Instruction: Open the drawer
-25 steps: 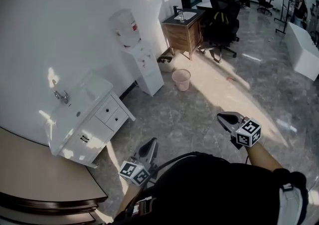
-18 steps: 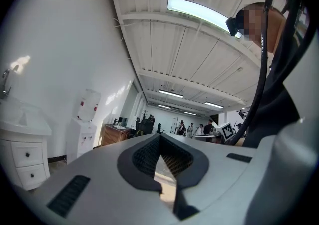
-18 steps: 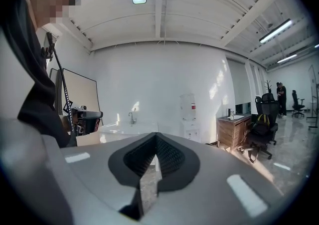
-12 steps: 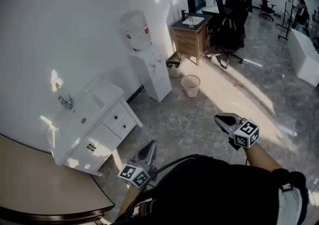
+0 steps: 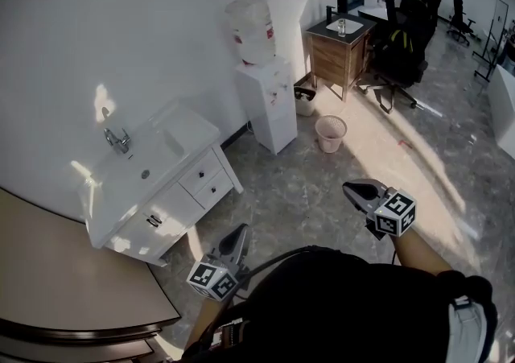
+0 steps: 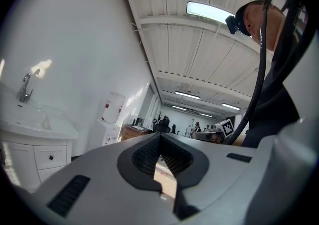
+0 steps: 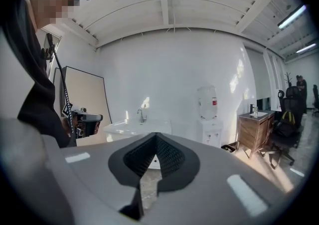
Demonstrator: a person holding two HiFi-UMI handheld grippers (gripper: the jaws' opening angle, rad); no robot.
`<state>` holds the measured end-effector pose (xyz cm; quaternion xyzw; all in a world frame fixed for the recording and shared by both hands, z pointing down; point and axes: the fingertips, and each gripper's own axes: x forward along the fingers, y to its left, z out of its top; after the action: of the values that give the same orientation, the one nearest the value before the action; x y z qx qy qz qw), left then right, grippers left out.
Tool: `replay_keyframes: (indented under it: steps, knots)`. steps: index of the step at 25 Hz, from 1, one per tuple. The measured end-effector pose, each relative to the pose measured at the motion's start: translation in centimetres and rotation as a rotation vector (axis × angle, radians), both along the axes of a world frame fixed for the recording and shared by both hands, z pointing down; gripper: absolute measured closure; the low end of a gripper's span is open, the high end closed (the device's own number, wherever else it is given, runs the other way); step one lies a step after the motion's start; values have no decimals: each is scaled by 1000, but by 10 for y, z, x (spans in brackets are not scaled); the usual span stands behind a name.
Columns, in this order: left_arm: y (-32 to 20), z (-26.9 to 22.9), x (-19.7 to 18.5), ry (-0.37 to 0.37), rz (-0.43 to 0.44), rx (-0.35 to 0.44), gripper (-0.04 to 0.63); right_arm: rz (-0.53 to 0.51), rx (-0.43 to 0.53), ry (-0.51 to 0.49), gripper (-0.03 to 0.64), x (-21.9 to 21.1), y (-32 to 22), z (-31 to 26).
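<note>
Left gripper (image 5: 240,233): low in the frame, centre-left, in front of my dark sleeve. Its own view shows the jaws closed tip to tip, with nothing between them.
Right gripper (image 5: 355,188): right of centre and a little higher. Its jaws are also closed and empty.
Curved brown counter (image 5: 64,289): fills the lower-left corner, beside my left arm.
Key relation: the upper drawer (image 5: 200,173) and lower drawer (image 5: 214,190) lie up and to the left of the left gripper, well apart from it. I judge the left hand to be the nearer one; the right would have to cross my body.
Drawer axis: both fronts face toward the lower right of the frame, so I expect the pull to run that way, out over open floor. Each front carries a small dark knob.
Vanity cabinet (image 5: 165,208): white and stands against the wall. The two drawers are stacked at its right end, and a faucet (image 5: 118,140) stands on top.
Floor (image 5: 322,184): grey marbled tile, glossy, with a bright sun patch to the right.
Room beyond: a water dispenser (image 5: 269,104), then a waste bin (image 5: 330,134), then a wooden washstand (image 5: 342,51) and a black office chair (image 5: 402,51) at the upper right.
</note>
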<state>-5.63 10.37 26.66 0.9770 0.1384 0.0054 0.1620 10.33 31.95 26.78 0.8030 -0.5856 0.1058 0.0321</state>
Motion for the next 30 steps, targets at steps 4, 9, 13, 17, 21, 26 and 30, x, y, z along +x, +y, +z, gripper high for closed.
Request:
replay_keyframes:
  steps: [4,9,13,17,21,26,30]
  knots:
    - [-14,1,27,-14,-48,2,595,-58,7,-13,618,36,-26,5]
    - [-18,3,78,-19,-127,19,595,-147,10,-26,618,99,-46,18]
    - [-7,-8,136,-17,-177,31,595,-201,11,-30,618,168,-50,11]
    - [6,-13,193,-14,-205,29,595,-247,25,-19,618,231,-50,1]
    - [21,-14,242,-14,-228,57,595,-272,28,-27,618,283,-40,5]
    - [28,-9,287,-35,-250,47,595,-282,23,-49,618,335,-36,16]
    - [25,-5,311,-47,-256,55,595,-291,24,-60,618,359,-42,22]
